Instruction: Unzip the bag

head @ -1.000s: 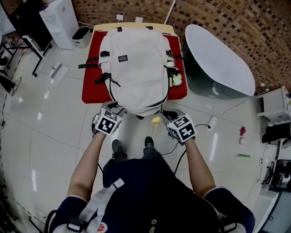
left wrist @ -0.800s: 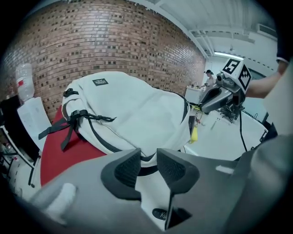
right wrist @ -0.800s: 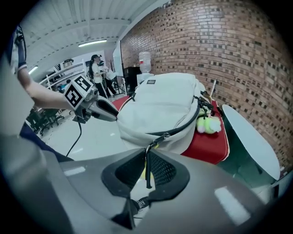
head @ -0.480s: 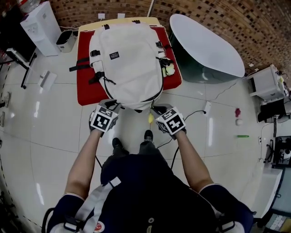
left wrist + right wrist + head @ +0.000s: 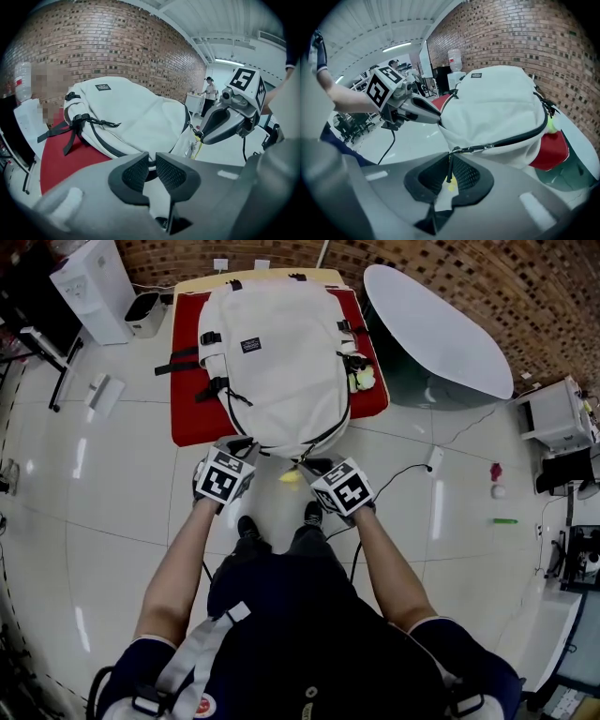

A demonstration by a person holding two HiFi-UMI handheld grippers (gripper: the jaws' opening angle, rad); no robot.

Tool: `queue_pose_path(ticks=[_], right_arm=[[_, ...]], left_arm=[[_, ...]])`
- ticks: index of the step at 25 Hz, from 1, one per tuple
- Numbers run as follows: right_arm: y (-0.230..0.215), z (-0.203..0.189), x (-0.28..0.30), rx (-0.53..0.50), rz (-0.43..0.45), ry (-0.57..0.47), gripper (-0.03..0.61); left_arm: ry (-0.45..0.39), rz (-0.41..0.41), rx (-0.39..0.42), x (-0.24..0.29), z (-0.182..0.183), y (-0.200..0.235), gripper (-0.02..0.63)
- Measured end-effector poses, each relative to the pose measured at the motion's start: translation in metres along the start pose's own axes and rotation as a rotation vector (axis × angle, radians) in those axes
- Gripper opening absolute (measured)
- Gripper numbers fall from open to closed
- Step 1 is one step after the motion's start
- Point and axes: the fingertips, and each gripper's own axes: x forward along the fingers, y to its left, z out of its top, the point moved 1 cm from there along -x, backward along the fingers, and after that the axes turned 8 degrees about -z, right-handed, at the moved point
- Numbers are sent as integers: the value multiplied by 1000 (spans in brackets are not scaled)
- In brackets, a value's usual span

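Head view: bag (image 5: 277, 352) lies on red mat (image 5: 186, 423) on desk (image 5: 197, 283), long axis 12–6, at 12 o'clock from both tongs. Left tongs (image 5: 152, 165) have just been closing and now pinch the bag's bottom edge. Right tongs (image 5: 449, 176) are clamped on zipper pull (image 5: 449, 161). Zipper (image 5: 513, 137) runs off toward 1 o'clock up the bag's right side, so the right hand likely drags that way.
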Motion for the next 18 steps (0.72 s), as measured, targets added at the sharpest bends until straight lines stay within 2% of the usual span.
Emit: queue_pose_path(ticks=[5,8,10,14,18], right_arm=[[-3,1,-6,14,5,-11,29],[-8,0,-11,30,16,-28,29],[-10,-1,-15,30,42,-34,29],[-16,-1,-27,26,116,-37,29],[-21,4,-37,2,183,-37,29]], left_arm=[[-28,25,-2,-9,0,-1,69],[-59,45,56,-13,9,-21,89],[-59,1,99,-3,11,-47,91],[-30,-139,122,28,15,-103,155],[-20,-178,124,52,27,-132,184]])
